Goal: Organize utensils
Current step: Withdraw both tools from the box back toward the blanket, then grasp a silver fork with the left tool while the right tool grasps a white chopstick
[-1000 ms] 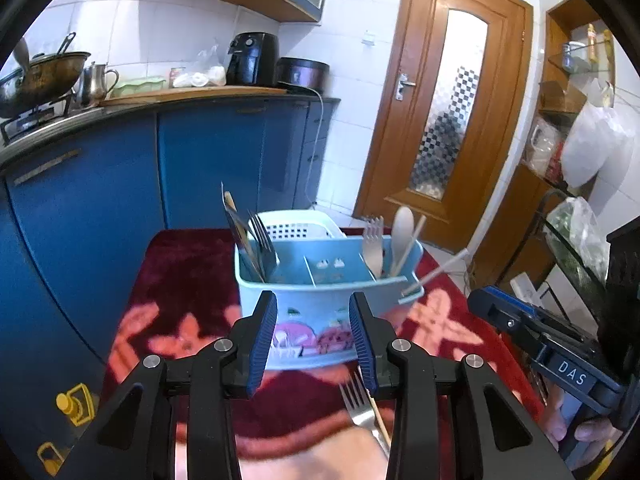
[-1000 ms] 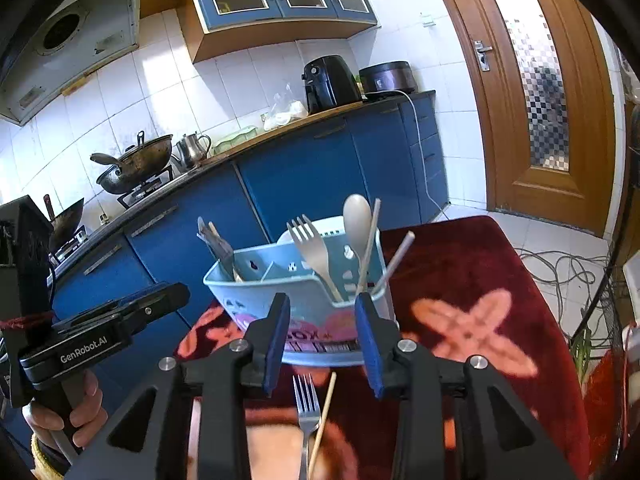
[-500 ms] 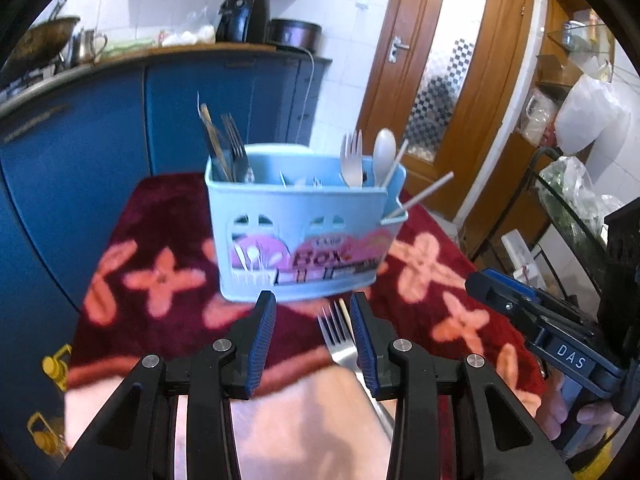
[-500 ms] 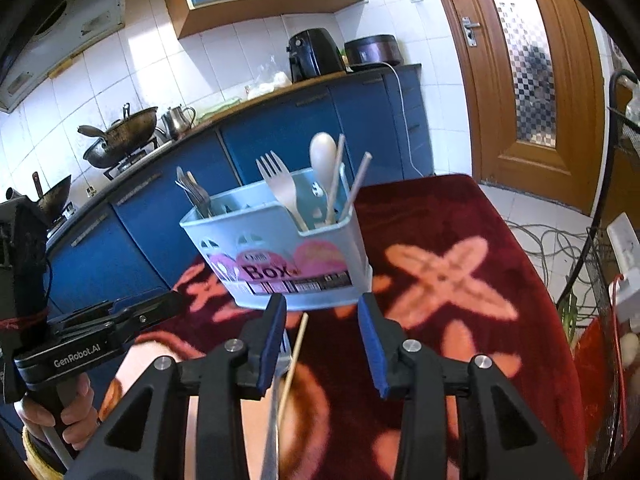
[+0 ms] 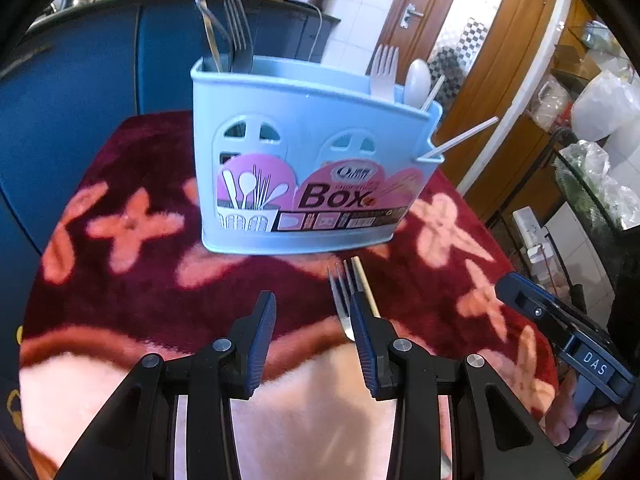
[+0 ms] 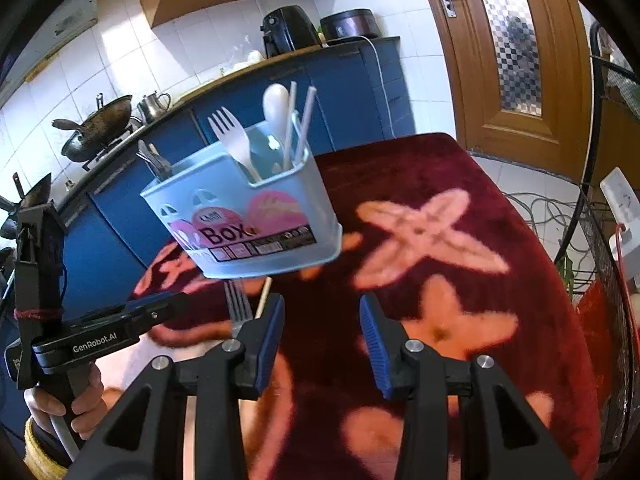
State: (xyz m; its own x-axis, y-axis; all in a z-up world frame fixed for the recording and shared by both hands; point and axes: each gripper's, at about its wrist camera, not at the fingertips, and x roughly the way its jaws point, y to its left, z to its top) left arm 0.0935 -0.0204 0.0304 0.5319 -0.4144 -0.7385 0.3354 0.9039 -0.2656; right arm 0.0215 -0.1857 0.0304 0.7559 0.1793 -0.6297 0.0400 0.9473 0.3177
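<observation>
A light blue utensil box [image 5: 304,160] stands on the dark red flowered cloth [image 5: 132,280]; it also shows in the right wrist view [image 6: 248,216]. It holds metal forks [image 5: 236,36] at its left end and a white plastic fork [image 5: 384,68], a white spoon [image 5: 416,80] and sticks at its right end. A metal fork [image 5: 340,300] and a wooden chopstick [image 5: 366,284] lie on the cloth in front of the box, beside my left gripper's right finger. My left gripper [image 5: 314,340] is open and empty. My right gripper [image 6: 322,336] is open and empty, right of the fork [image 6: 238,304].
Blue kitchen cabinets [image 6: 352,92] with a wok [image 6: 100,124], kettle and air fryer on the counter stand behind the table. A wooden door [image 6: 516,48] is at the right. A wire rack [image 6: 612,280] and cables are beside the table's right edge.
Both grippers have dropped lower and closer to the cloth, so the box looms larger. The right gripper has shifted to the right of the fork and chopstick. Both stay open.
</observation>
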